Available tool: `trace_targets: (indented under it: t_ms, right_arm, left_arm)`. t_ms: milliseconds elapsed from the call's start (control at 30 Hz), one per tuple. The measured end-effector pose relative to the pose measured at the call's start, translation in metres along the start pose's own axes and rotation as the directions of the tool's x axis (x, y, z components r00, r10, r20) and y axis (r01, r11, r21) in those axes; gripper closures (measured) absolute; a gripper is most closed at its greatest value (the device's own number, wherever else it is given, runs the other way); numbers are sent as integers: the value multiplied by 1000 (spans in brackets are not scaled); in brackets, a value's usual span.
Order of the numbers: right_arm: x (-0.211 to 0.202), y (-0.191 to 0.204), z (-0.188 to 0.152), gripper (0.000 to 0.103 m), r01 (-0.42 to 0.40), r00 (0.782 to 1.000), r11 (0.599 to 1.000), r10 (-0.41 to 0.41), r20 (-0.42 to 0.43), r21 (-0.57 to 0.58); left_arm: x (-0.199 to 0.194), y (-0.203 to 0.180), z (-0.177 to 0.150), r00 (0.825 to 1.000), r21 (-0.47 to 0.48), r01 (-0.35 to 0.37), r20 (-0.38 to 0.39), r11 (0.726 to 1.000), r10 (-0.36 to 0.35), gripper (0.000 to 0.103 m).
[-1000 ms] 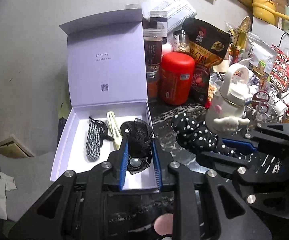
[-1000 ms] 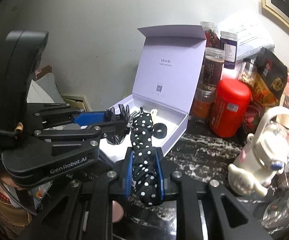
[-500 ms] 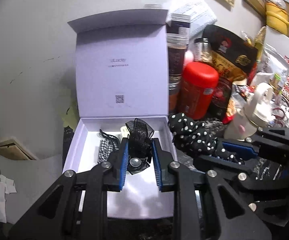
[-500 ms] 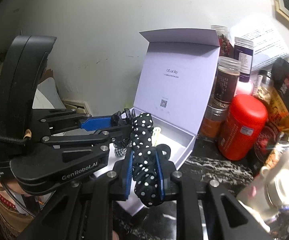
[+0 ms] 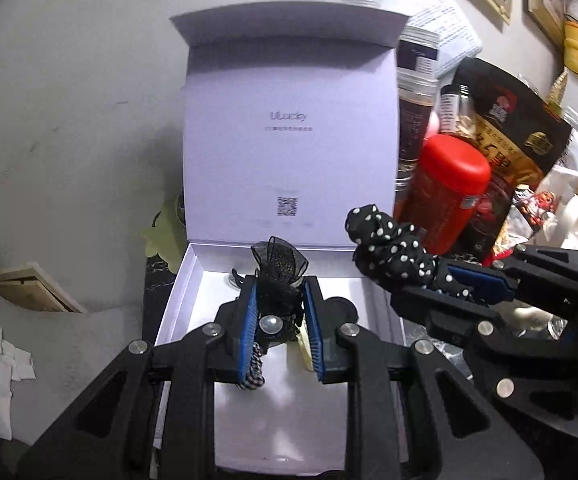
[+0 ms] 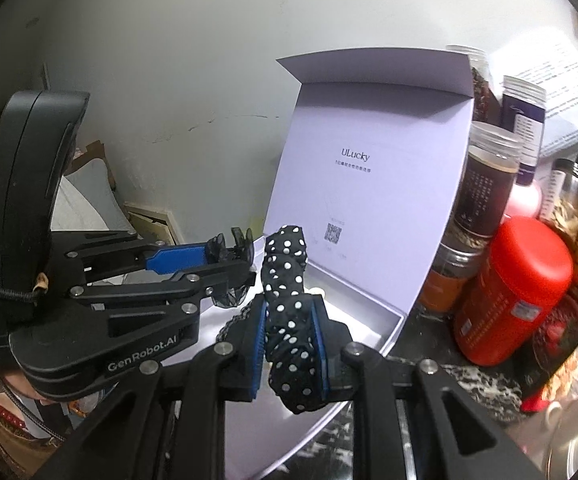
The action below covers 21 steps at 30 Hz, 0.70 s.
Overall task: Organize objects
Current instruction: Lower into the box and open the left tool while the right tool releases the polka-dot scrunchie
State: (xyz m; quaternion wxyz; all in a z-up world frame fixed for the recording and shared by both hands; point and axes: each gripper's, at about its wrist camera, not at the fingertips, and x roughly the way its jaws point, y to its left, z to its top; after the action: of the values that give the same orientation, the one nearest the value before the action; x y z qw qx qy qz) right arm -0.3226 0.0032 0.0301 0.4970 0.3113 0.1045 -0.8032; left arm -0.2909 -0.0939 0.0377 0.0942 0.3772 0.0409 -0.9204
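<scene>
Left gripper [image 5: 280,312] lower centre of left view, jaws clamped on black mesh bow clip [image 5: 279,276], hanging over the open lavender box [image 5: 177,308], tray at frame centre-bottom, lid [image 5: 289,140] standing upright at centre top. Right gripper [image 6: 291,338] bottom centre of right view, jaws clamped on polka-dot scrunchie [image 6: 289,308], poised over box's near-right edge; same scrunchie visible centre-right of left view, just beside the box's right wall, apparently not yet inside. Already in tray: checkered hair tie [image 5: 253,376] under left jaws, pale cream clip [image 5: 304,350] beside it, dark round item [image 5: 339,306] at tray's right side, partly hidden, type unclear. Progress, as a judgement: roughly halfway or past — three accessories stowed, two more held above/at the box, neither released. Left to do: lower & drop bow clip into free tray space toward frame bottom, bring scrunchie over the wall & drop it, probably shut lid after. Clutter at right — red canister [image 5: 447,192], jars [image 6: 485,176], black snack bag [image 5: 513,128] — on marble counter [image 6: 485,376]; unclear whether part of the job. Risk: both grippers crowded close together, mesh snagging on pads at release.
</scene>
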Motion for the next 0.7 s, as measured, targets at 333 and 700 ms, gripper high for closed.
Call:
trace_targets:
  t_ms: [333,700]
  right_arm:
    - [43,-13,-8,83,-7,998,1000,9,-70,28]
    - [67,-22,-20,83,-14,995,998,20,-101,59]
  left_arm:
    - [47,25,-6,997,-77,28,-70,997,-33,82]
    - [72,19,-13,994,-66,26,-103,997,-33,82]
